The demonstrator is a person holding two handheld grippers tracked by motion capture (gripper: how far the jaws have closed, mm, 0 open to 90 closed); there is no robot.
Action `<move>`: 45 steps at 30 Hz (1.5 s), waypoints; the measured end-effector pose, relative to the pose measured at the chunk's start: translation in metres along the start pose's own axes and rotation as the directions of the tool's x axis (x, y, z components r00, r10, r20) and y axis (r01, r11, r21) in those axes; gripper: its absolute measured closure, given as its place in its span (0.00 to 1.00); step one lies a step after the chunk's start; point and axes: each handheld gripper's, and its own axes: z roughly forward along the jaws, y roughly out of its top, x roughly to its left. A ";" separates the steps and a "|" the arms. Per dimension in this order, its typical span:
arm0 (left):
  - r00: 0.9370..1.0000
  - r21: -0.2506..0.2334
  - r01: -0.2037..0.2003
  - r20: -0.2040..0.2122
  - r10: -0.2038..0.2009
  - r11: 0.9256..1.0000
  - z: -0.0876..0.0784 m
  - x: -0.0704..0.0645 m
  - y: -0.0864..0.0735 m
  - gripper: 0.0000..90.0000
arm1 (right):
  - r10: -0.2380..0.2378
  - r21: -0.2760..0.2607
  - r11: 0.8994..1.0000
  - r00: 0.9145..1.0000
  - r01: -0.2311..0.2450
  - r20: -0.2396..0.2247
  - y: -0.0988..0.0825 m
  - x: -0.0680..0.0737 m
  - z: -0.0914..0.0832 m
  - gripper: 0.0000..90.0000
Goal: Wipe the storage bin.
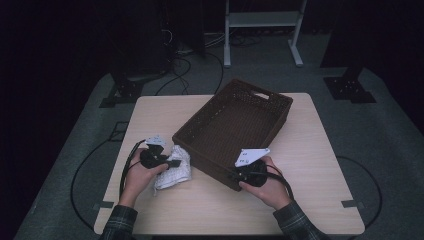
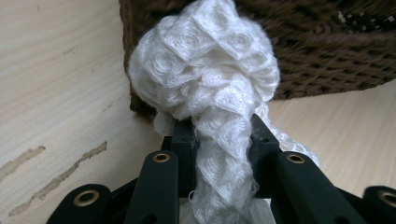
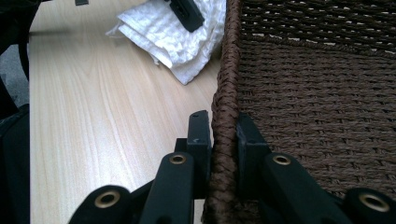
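Note:
A white knitted cloth (image 1: 175, 167) lies bunched on the wooden table beside the near left corner of a dark brown woven basket (image 1: 235, 125). My left gripper (image 1: 172, 163) is shut on the cloth; in the left gripper view the cloth (image 2: 210, 88) bulges up between the jaws (image 2: 219, 140) with the basket wall (image 2: 327, 51) right behind it. My right gripper (image 1: 234, 175) is shut on the basket's near rim (image 3: 225, 93), one jaw outside the wall and one inside. In the right gripper view the cloth (image 3: 173, 37) lies further along the table.
The basket stands at an angle across the middle of the light wooden table (image 1: 310, 170). Its inside looks empty. Black cables (image 1: 125, 170) trail from both grippers toward the near edge. A white frame (image 1: 260, 20) and cables stand on the floor beyond the table.

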 end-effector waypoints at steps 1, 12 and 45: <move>1.000 -0.006 -0.004 0.004 0.004 1.000 -0.001 -0.001 0.001 0.77 | 0.000 0.000 1.000 1.000 0.000 -0.001 0.000 0.000 0.000 0.88; 0.999 -0.080 -0.025 0.026 0.027 0.996 -0.016 -0.009 0.007 0.77 | -0.003 0.003 1.000 1.000 0.003 0.003 0.000 0.000 0.000 0.88; 0.999 0.000 -0.030 0.027 0.030 1.000 0.006 -0.012 0.004 0.77 | -0.011 0.004 1.000 1.000 0.011 0.010 0.000 0.001 0.004 0.87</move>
